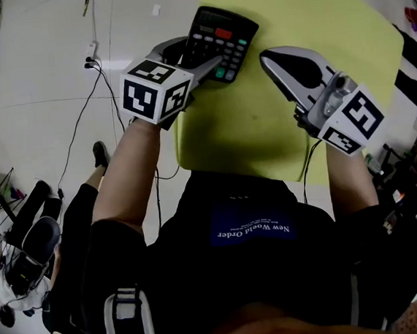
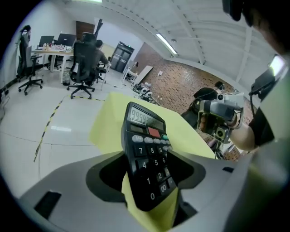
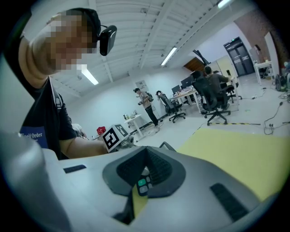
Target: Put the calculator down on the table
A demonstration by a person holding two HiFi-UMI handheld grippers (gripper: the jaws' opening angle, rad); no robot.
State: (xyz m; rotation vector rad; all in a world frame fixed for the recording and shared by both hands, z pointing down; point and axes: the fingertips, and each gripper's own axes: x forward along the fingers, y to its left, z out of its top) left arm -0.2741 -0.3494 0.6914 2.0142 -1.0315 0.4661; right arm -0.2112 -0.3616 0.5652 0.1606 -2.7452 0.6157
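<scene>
Broadly, a yellow-green counter (image 1: pixel 317 79) fills the upper middle of the head view, set on a pale floor (image 1: pixel 38 69) crossed by cables (image 1: pixel 79 123). Below it is the person's dark T-shirt (image 1: pixel 204 273), whose blue chest patch (image 1: pixel 250 232) carries white print reading "New World Order". The right gripper view catches the same patch with only "Order" legible.

The left tool (image 1: pixel 192 56), its marker cube (image 1: pixel 156 90) nearest the camera, reaches to the counter's left edge with its jaws set wide. The black calculator (image 1: pixel 222 38) stands lengthways between them. In the left gripper view, dark pad recess and yellow counter show beside the casing on the left, so nothing clamps it there. The other pad is just beside or against the casing, and I cannot tell which.

The right tool (image 1: pixel 272 61) hangs over the counter's right half, apart from the calculator. Its jaws are together but for a thin slit low down, with nothing between them. Through the slit a strip of yellow and two green keys (image 3: pixel 142 183) appear.

The calculator lies face up at the counter's far left edge, its near end between the left tool's jaws. Whether all of it bears on the surface I cannot tell. Its display (image 2: pixel 146 118) shows a row of nines, "9999" readable. Under it sit a red key (image 2: pixel 153 132), then the digits 7, 8, 4, 5, 1, 2, 0 and 00.
</scene>
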